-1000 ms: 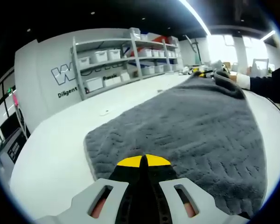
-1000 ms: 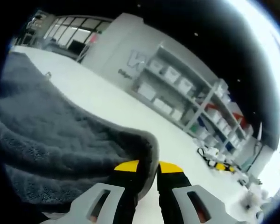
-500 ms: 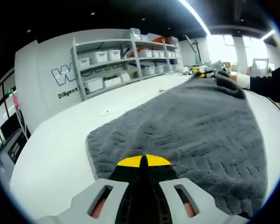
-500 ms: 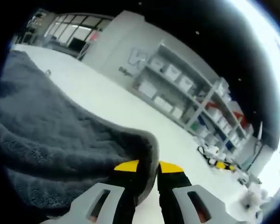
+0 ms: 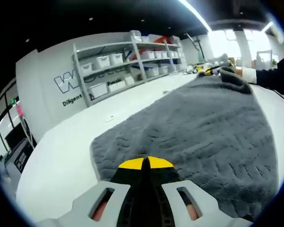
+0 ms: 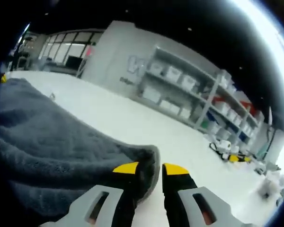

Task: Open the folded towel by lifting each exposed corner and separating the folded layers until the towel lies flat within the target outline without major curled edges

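A: Where's the towel (image 5: 199,127)?

B: Spread grey across the white surface (image 5: 61,156), running from 6 o'clock toward 1 o'clock in the left gripper view. The left hand-held gripper (image 5: 146,163) has its yellow tips pressed together over the near edge; I judge it pinches that edge, though the cloth between them is hidden.

A: And the right one?

B: The right hand-held gripper (image 6: 151,169) is clamped on a raised corner, jaws slightly apart with pile bunched between them, at 6 o'clock.

A: Why hold opposite ends?

B: Probably to keep the cloth taut so it settles without curls. Shelves (image 6: 189,94) stand behind, at 12.
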Demonstrator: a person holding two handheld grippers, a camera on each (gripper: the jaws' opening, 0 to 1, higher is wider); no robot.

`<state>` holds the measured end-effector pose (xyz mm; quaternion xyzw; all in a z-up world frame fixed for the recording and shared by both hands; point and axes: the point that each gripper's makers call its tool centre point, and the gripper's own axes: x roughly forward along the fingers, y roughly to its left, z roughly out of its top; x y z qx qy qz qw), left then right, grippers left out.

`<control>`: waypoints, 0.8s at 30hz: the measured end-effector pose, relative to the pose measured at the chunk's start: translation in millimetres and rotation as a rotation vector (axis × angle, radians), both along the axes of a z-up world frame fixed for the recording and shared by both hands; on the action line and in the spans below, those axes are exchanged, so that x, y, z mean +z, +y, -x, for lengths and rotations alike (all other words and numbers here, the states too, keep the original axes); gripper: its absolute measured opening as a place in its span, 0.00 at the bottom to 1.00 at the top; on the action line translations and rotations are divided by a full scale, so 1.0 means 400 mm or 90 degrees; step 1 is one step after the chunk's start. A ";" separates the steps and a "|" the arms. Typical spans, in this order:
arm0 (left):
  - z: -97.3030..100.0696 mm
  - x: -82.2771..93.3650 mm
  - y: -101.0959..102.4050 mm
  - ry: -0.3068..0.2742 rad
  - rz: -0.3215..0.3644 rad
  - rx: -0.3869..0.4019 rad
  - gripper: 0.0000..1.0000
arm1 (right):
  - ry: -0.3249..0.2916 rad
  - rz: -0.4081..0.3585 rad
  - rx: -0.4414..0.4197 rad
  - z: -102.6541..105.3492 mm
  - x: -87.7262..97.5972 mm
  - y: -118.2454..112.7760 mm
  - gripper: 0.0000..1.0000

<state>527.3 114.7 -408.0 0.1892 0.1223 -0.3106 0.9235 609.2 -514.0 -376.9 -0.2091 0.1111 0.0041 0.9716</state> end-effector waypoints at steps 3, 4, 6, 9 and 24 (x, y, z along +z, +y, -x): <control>0.001 0.000 0.000 -0.002 -0.002 0.000 0.01 | -0.005 -0.009 -0.003 0.015 0.010 0.003 0.14; 0.001 0.000 0.000 -0.002 -0.003 0.000 0.01 | -0.008 -0.015 -0.004 0.020 0.013 0.005 0.14; 0.001 0.000 0.000 -0.003 -0.003 0.000 0.01 | -0.010 -0.027 -0.004 0.026 0.017 0.007 0.15; 0.000 0.000 0.000 -0.004 -0.001 0.000 0.01 | -0.009 -0.066 -0.009 0.039 0.015 0.012 0.15; 0.005 0.000 -0.004 -0.015 -0.015 -0.008 0.01 | -0.024 -0.232 -0.001 0.089 0.015 0.035 0.20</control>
